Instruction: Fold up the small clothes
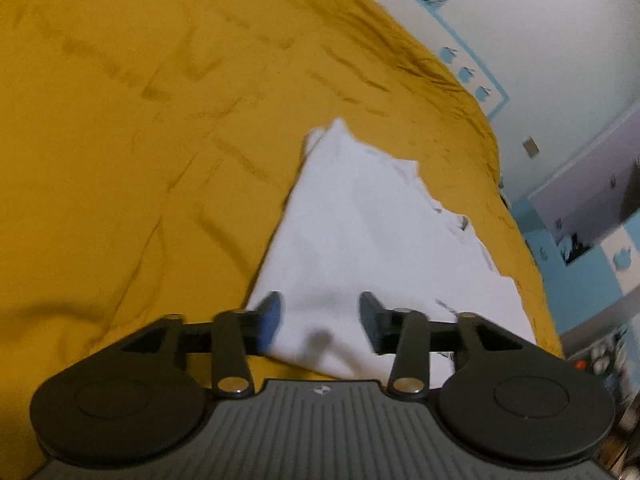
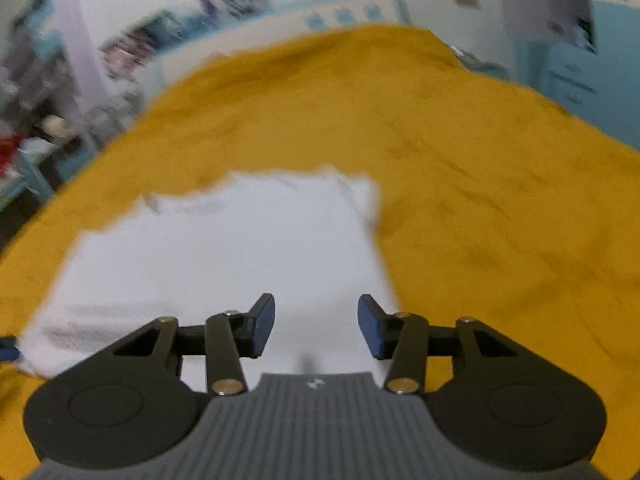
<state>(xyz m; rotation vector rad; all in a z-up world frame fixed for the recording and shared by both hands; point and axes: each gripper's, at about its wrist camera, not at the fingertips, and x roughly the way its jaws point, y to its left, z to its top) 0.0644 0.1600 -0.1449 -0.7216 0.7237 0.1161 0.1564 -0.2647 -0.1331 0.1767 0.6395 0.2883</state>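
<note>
Both claws stand apart with nothing between their pads. Left claw (image 1: 320, 320) hangs over the near end of the white cloth (image 1: 360, 232), its jaws spread wide and its blue pads (image 1: 272, 316) clear of the fabric; no fold is pinched between them. Right claw (image 2: 316, 324) hangs the same way over the same cloth (image 2: 224, 252), jaws moderately wide, blue pads (image 2: 264, 320) clear and bare.

The cloth lies flat on the yellow sheet (image 1: 140, 120) that covers the bed. In the left view it runs away from the claw as a long tapering shape, with a straight edge on its left side and a ragged, stepped edge on its right, where faint dark print marks show near the border. In the right view it spreads as a broad pale patch, its far edge uneven and its right edge falling just beside the right pad. The sheet (image 2: 460, 160) is creased all around it.

Beyond the bed a white wall (image 1: 540, 20) carries blue trim and pictures. The right view is blurred, so the shelves at its left edge cannot be made out.
</note>
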